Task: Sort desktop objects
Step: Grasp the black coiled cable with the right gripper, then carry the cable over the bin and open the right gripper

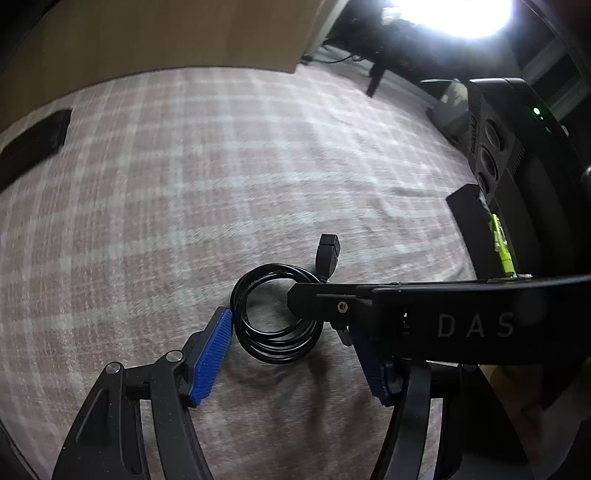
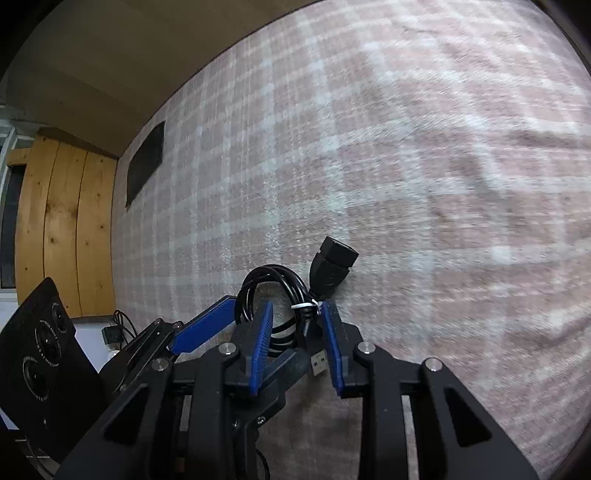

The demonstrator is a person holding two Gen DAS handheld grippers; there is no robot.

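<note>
Nearest, the left claw [image 1: 291,354] stands wide, its blue pads flanking a coiled black USB cable [image 1: 275,317] that lies on the worktop [image 1: 184,184]. The right claw [image 2: 297,345] reaches in from the right, its blue pads set narrow around the tied side of the coil [image 2: 280,306], though contact cannot be confirmed. The cable's female plug [image 2: 332,266] points to the far side. The worktop is draped in a pink-and-white checked cloth [image 2: 406,166]. Far left on it lies a flat dark rectangular object [image 1: 35,142]. Beyond the edge stand a tan wall [image 1: 166,33], wooden planks [image 2: 62,229] and a glaring light [image 1: 461,14].
</note>
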